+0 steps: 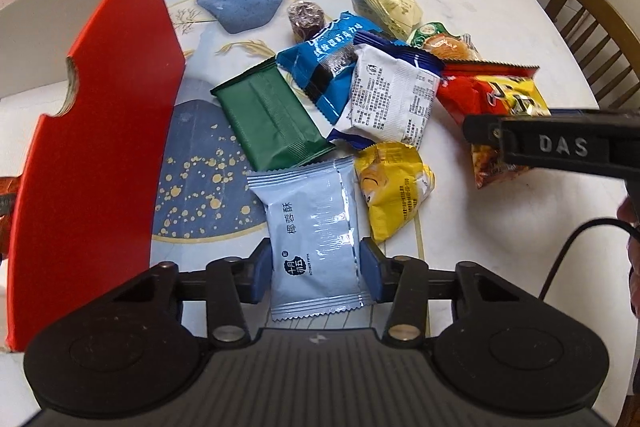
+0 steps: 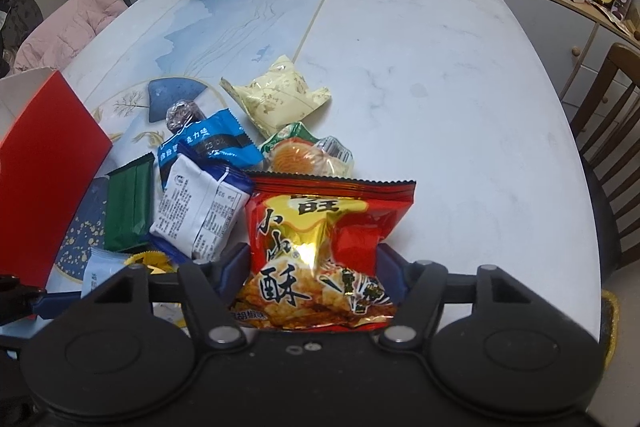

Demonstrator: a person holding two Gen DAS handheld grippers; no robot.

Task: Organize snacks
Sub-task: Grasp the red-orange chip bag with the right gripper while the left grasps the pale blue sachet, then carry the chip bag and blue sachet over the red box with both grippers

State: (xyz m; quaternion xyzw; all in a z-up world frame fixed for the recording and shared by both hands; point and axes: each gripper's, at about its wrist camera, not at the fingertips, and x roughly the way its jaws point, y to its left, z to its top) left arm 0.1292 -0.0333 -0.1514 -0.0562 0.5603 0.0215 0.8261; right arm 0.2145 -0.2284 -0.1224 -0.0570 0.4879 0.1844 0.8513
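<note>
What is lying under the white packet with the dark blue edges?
The white packet lies partly over the blue packet, covering its right end. Its near corner seems to overlap the yellow packet. Anything else underneath is hidden.

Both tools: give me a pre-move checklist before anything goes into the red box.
1. Left tool straddles the pale blue packet: ok.
2. Left grip firm: cannot tell, pads look just at its edges.
3. Right tool clamps the red chip bag: ok, bag crumpled between pads.
4. Red box within view to the left: ok.
5. Box opening free: cannot tell, interior hidden.
</note>
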